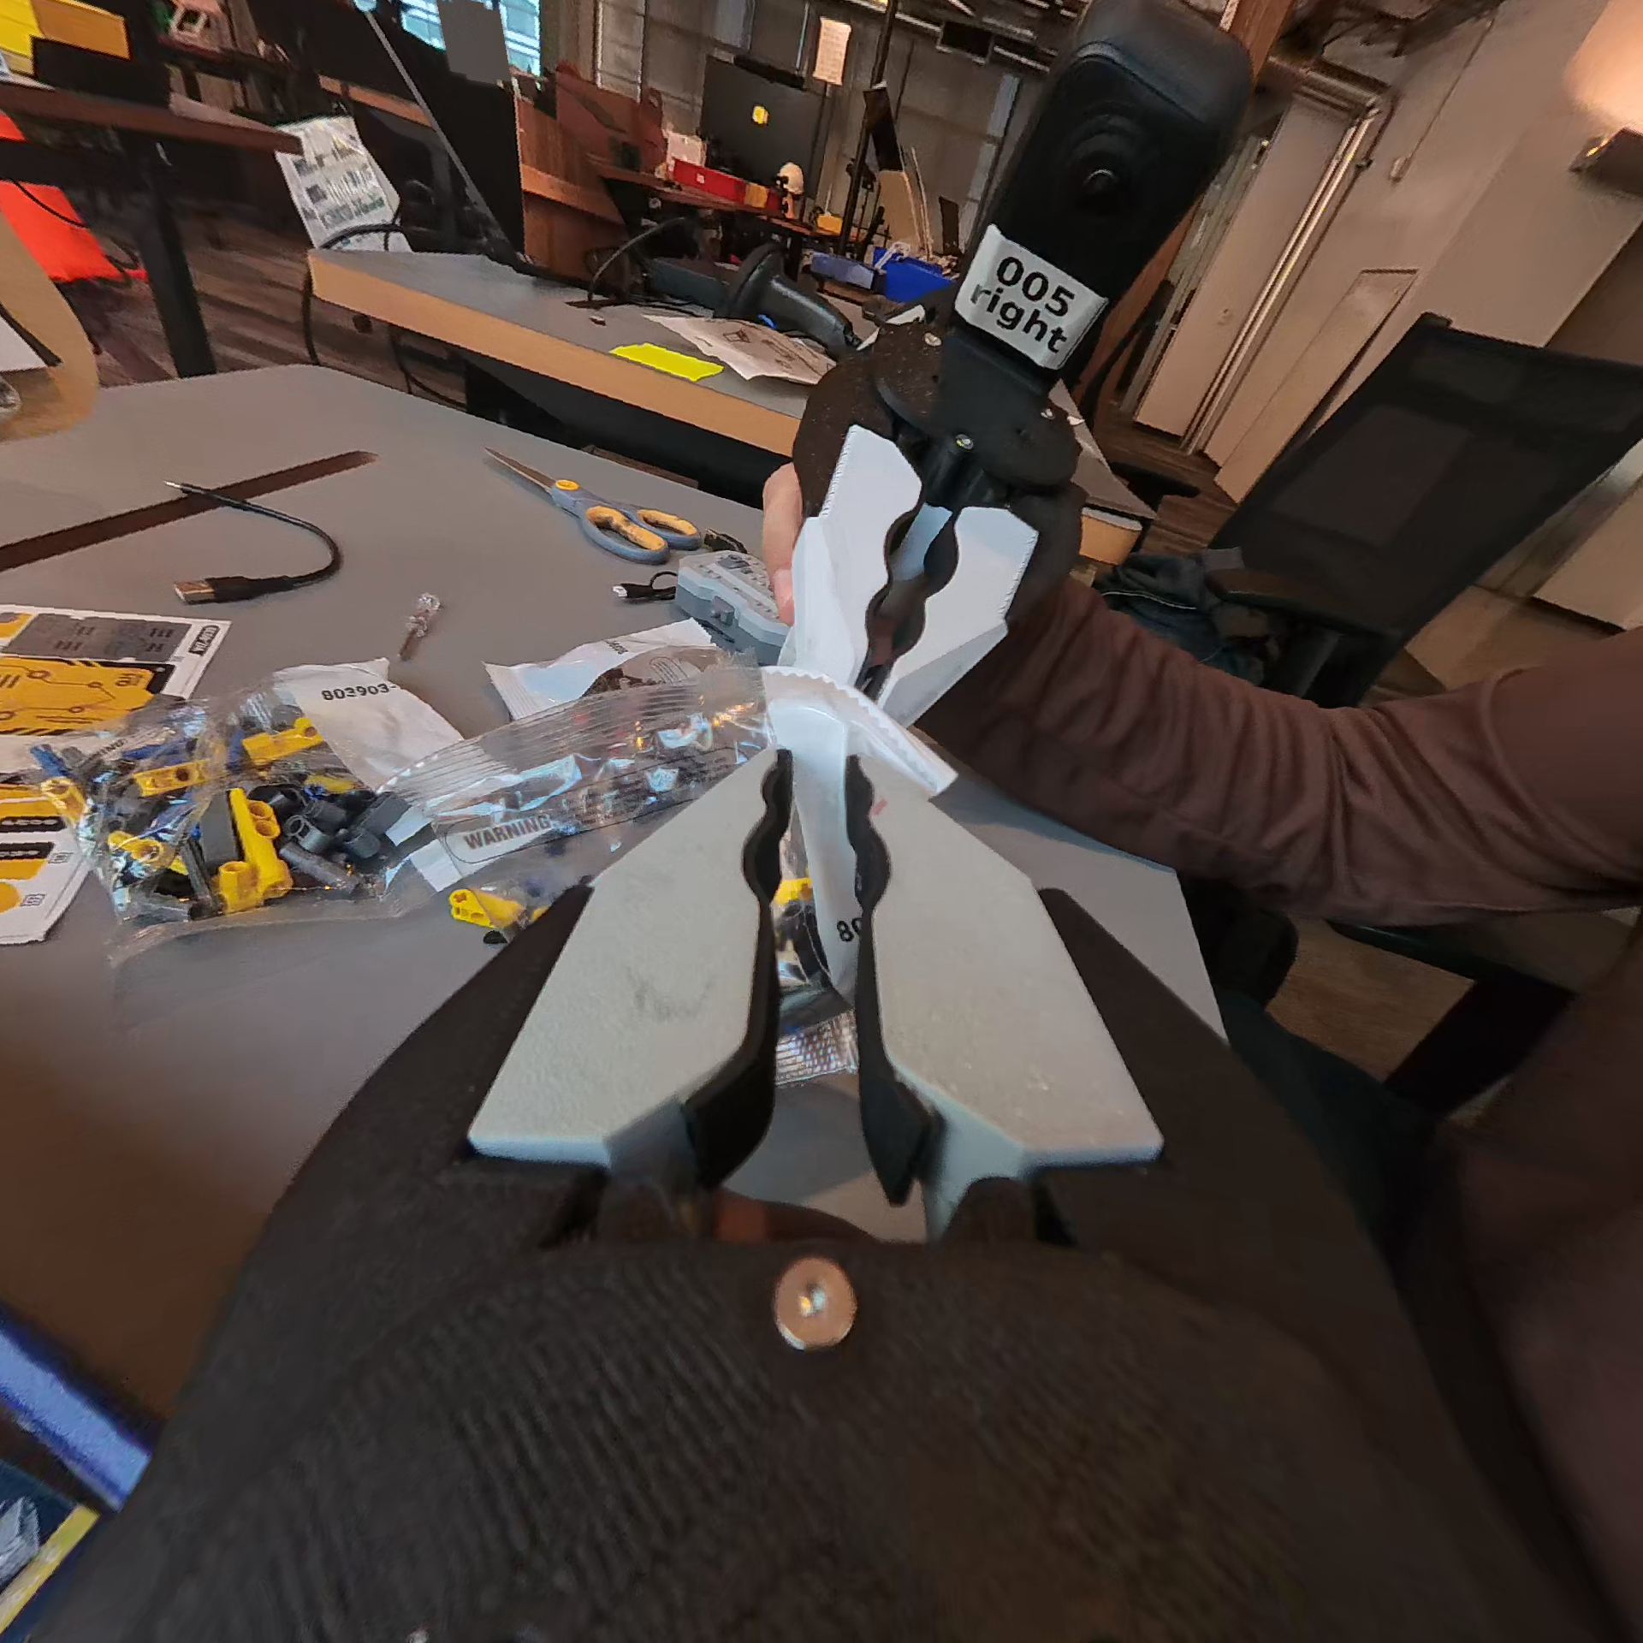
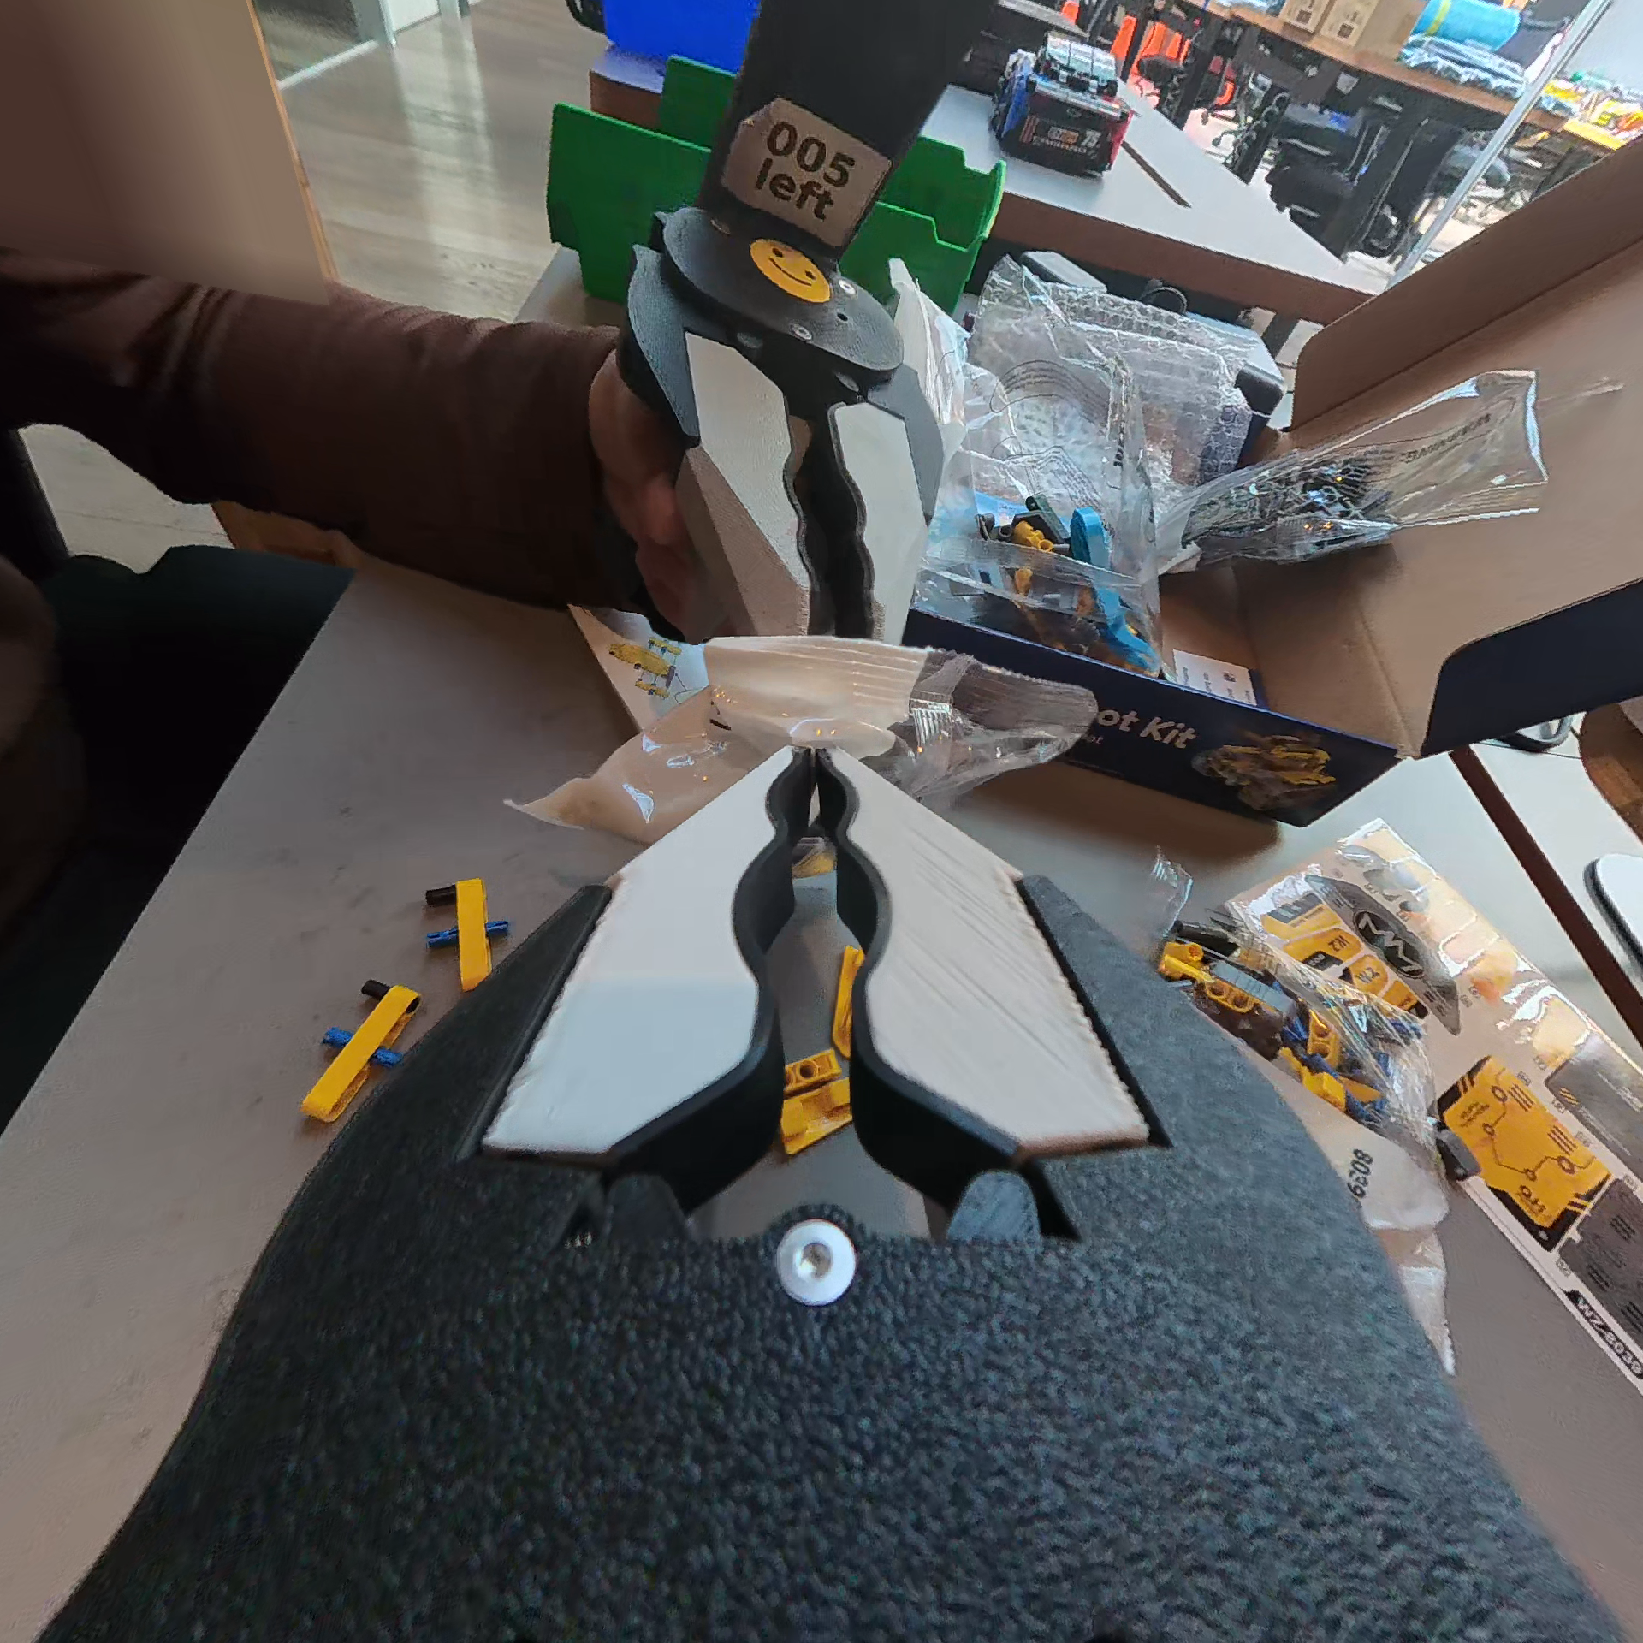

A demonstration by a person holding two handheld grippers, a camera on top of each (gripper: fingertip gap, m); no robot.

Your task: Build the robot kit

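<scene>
A plastic bag (image 1: pixel 578 756), part clear and part white, is held up over the grey table (image 1: pixel 444 551); small dark parts show inside it. My right gripper (image 2: pixel 813 754) is shut on the bag's white top edge (image 2: pixel 800 685). It also shows in the left wrist view (image 1: pixel 876 685), pinching that edge from above. My left gripper (image 1: pixel 816 765) stands open, with the white strip of the bag passing between its fingers (image 1: pixel 781 800). In the right wrist view, the left gripper (image 2: pixel 840 627) sits just above the bag's far edge.
A second bag of yellow and dark parts (image 1: pixel 222 827), scissors (image 1: pixel 613 524), a USB cable (image 1: pixel 267 569) and a grey device (image 1: pixel 729 587) lie on the table. An open cardboard box (image 2: pixel 1245 738) stands behind. Loose yellow beams (image 2: pixel 467 933) lie at the left. The tips of both grippers are at nearly the same place.
</scene>
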